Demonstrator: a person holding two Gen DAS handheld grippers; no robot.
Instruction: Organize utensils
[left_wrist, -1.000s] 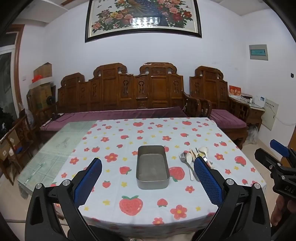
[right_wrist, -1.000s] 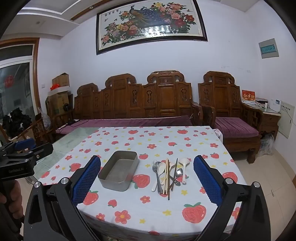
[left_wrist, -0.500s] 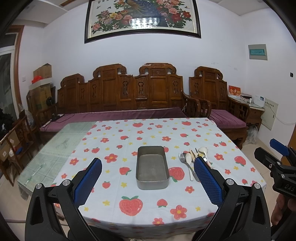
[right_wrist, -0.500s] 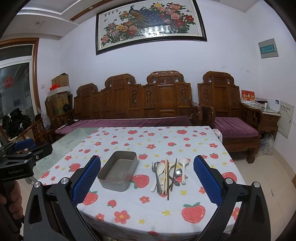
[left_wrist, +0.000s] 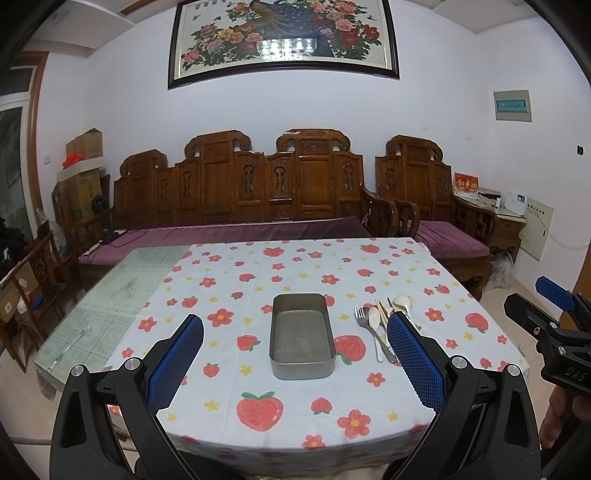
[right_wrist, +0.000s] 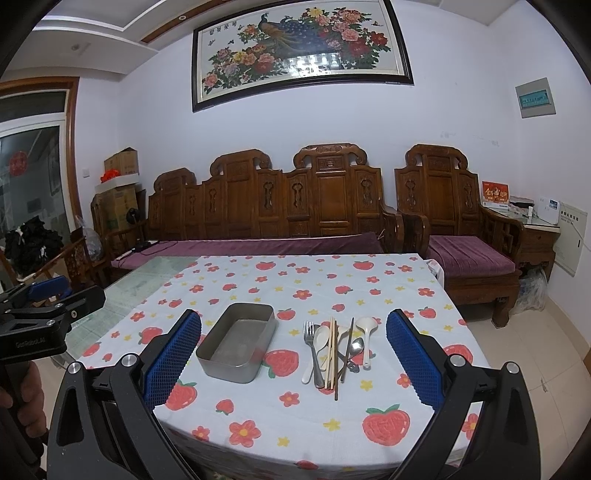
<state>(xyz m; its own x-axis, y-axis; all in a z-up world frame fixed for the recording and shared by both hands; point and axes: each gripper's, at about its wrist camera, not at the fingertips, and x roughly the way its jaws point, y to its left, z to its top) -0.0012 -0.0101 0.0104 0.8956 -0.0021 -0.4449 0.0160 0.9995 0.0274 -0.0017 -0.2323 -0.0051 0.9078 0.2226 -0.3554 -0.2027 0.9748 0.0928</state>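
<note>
Utensils not yet sorted, both grippers spread and empty

The metal tin sat empty near the front edge of the table, and the utensils (fork, spoons, chopsticks) lay in a loose bundle just beside it on its right, so by my reading nothing had been organized and every piece was left to move. The left hand-held gripper and right hand-held gripper hung short of that edge, jaws spread wide, holding and touching nothing.
</note>
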